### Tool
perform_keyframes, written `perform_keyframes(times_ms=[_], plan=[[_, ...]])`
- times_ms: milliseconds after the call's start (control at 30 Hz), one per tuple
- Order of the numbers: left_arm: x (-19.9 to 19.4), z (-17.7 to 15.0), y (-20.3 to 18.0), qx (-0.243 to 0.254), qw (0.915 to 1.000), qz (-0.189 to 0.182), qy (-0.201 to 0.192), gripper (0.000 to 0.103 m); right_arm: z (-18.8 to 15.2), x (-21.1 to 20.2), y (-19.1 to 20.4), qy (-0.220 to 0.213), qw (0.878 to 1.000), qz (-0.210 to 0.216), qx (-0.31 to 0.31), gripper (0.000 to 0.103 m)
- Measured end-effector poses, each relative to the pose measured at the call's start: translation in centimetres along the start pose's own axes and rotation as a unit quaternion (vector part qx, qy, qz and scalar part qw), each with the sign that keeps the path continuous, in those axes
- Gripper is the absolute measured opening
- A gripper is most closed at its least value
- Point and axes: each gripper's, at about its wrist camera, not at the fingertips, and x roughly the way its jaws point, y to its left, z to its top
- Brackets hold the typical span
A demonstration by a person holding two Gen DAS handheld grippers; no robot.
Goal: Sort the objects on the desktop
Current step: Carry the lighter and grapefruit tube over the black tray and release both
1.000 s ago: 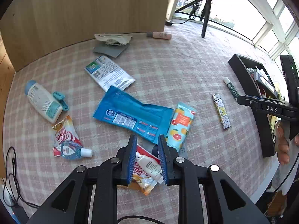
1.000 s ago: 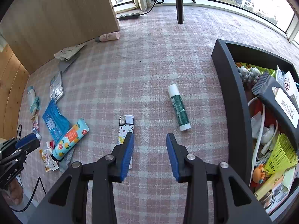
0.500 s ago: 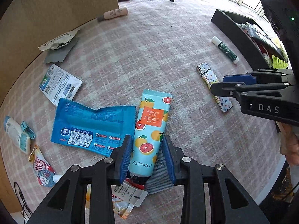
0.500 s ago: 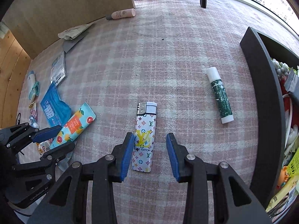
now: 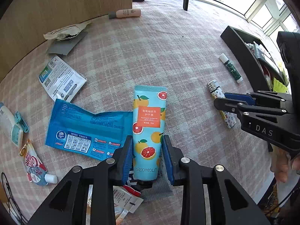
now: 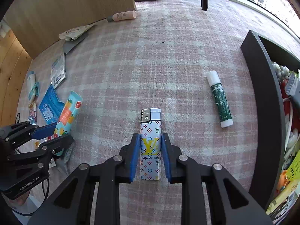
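Right now both grippers are at the grasping step of the sort, each set over one item on the pink checked cloth [image 6: 168, 65].

Nearest in the right wrist view, the right gripper [image 6: 150, 155] straddles the patterned lighter [image 6: 150, 150], which lies flat with its metal head pointing away. Its jaws are closing; the blue pads sit right at the lighter's long sides, with at most a sliver of gap, so I judge the pinch not quite made. The next move calls for finishing the squeeze squarely on the flat sides, then a straight lift towards the black tray [image 6: 262, 93] at the right edge, already crowded with small things.

In the left wrist view, the left gripper [image 5: 148, 159] brackets the lower end of the fruit-printed hand cream tube [image 5: 149, 123], just above its dark cap. Its jaws are also closing, and the pads look to be at or just off the tube's sides; I cannot tell whether they press. The tube overlaps the blue wipes packet [image 5: 88, 131] and sits on a grey sachet [image 5: 159, 191], so the lift should go cleanly upward to avoid dragging them.

Farther out, the green glue stick [image 6: 220, 99] lies between lighter and tray, apart from both. Beyond, a white sachet [image 5: 60, 78], a torn wrapper [image 5: 65, 31] and a pink tube [image 5: 127, 13] by the wooden panel [image 5: 65, 5] are yet to be sorted.
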Motion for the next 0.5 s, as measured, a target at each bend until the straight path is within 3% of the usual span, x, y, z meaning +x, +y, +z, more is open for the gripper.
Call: perform_keyframes(times_ms=[367, 500], plan=[[-5.3, -0.4, 0.0, -0.023, 0.9981, -0.007, -0.056, 0.029, -0.9, -4.3, -3.7, -0.037, 0.998, 0.038, 0.036, 0.023], [-6.0, 0.0, -2.4, -0.015, 0.9975, -0.009, -0.069, 0.029, -1.0, -6.4, -5.8, -0.057, 0.997, 0.04, 0.043, 0.023]])
